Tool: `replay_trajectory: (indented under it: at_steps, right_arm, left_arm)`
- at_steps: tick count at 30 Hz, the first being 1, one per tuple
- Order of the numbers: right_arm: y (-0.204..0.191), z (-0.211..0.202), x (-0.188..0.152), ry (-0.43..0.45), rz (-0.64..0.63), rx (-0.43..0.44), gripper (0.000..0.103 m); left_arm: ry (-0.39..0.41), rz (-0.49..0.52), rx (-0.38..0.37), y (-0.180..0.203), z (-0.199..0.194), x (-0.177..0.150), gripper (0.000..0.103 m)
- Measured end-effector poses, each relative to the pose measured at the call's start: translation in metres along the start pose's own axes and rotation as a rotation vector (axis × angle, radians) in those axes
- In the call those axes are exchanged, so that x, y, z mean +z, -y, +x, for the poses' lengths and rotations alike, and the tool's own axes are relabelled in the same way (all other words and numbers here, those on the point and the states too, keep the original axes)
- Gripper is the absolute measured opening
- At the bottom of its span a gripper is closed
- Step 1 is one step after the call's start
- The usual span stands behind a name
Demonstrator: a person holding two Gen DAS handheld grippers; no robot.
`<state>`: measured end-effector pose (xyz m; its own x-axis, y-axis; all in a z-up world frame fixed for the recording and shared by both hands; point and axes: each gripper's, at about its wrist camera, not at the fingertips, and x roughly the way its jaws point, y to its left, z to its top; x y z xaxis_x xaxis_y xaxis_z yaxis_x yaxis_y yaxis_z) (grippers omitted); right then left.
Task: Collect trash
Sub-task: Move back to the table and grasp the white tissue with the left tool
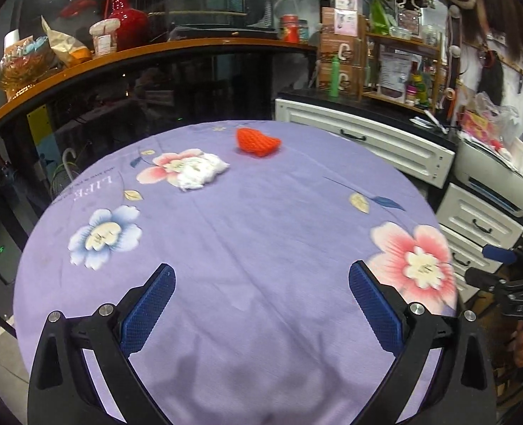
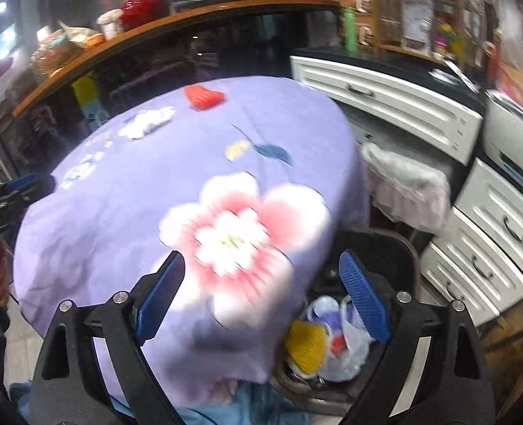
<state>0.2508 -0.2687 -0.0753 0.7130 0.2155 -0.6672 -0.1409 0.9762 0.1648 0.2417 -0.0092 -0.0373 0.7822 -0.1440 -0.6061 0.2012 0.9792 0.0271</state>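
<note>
An orange knitted piece (image 1: 257, 141) lies at the far side of the round table with a purple flowered cloth (image 1: 261, 233). A white cotton wad (image 1: 199, 171) lies to its left. My left gripper (image 1: 261, 276) is open and empty over the near part of the table. My right gripper (image 2: 261, 269) is open and empty at the table's right edge, partly above a dark bin (image 2: 408, 248) that holds a yellow knitted piece (image 2: 305, 345) and a white plastic bag (image 2: 348, 354). The orange piece (image 2: 204, 96) and the wad (image 2: 146, 122) show far off in the right wrist view.
White drawer cabinets (image 1: 371, 141) stand to the right of the table. A curved counter with a red vase (image 1: 126, 14) runs behind it. A printer (image 1: 495, 180) sits at the right. A plastic-lined basket (image 2: 406, 184) stands between table and drawers.
</note>
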Motion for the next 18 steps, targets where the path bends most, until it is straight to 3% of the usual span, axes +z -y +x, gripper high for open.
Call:
replay_trajectory:
  at_steps: [7,18]
  right_arm:
    - [-0.041,0.033,0.046,0.006,-0.095,0.059,0.088]
    - [-0.078,0.1,0.114,-0.011,-0.182,0.111,0.088]
  left_arm:
    - [-0.026,0.033,0.052,-0.024,0.037,0.023,0.097]
    - [-0.136,-0.006,0.026,-0.06,0.123,0.067,0.097]
